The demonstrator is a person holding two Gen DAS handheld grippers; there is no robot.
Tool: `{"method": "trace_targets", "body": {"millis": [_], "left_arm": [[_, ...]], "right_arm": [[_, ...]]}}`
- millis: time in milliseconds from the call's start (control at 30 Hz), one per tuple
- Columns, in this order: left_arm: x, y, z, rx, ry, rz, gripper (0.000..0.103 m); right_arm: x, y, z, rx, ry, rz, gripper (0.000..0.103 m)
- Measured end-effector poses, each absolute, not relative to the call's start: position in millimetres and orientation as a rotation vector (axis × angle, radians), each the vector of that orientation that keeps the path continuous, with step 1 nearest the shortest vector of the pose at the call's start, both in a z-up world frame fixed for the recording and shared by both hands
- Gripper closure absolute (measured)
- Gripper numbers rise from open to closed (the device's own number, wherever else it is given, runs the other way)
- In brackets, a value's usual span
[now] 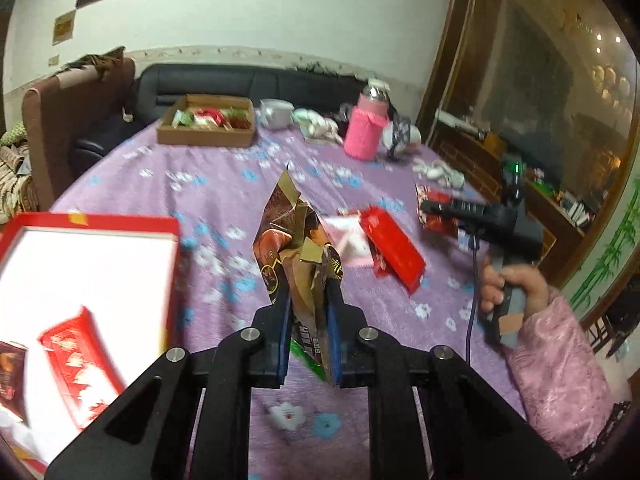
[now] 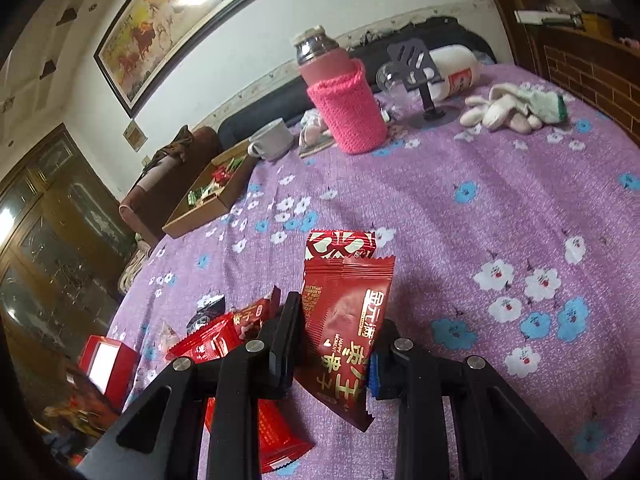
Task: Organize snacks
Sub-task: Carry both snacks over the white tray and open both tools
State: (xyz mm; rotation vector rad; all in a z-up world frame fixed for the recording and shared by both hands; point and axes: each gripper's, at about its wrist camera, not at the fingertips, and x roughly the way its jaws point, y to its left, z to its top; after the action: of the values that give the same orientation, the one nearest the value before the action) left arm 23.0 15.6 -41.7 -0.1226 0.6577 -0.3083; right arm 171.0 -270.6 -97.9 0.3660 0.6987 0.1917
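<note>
Snacks in both our grippers, left gripper (image 1: 308,300) clenched on a brown snack packet (image 1: 294,248) above the purple tablecloth (image 1: 224,196), right gripper (image 2: 334,344) grasping a dark red snack packet (image 2: 344,332), red box (image 1: 96,220) near left

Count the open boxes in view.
2: a red box at the near left, with red packets inside, and a cardboard box on the table's far side beside the mug. Others may be out of view.
</note>
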Motion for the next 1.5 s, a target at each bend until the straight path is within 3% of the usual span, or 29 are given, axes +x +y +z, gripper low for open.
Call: {"method": "trace_targets", "body": {"millis": [367,800,1100,1233,1333,1500], "left_arm": [[-12,123,-14,-0.117,0.555,-0.081,0.090],[-19,186,-50,-0.141,0.644,0.027,0.090],[-23,202,-60,-0.149,0.655,0.036,0.090],[-21,201,-59,-0.134,0.651,0.042,0.089],[-24,201,-55,-0.128,0.631,0.050,0.087],[-28,195,-43,-0.111,0.584,0.058,0.080]], "right_arm": [[127,-238,-77,0.325,0.606,0.216,0.076],[68,-11,-68,0.194,0.722,0.741,0.076],[35,73,-93,0.159,0.814,0.892,0.076],[25,90,-94,0.138,0.823,0.944,0.072],[19,84,-88,0.152,0.810,0.970,0.056],[46,25,-79,0.205,0.732,0.815,0.056]]}}
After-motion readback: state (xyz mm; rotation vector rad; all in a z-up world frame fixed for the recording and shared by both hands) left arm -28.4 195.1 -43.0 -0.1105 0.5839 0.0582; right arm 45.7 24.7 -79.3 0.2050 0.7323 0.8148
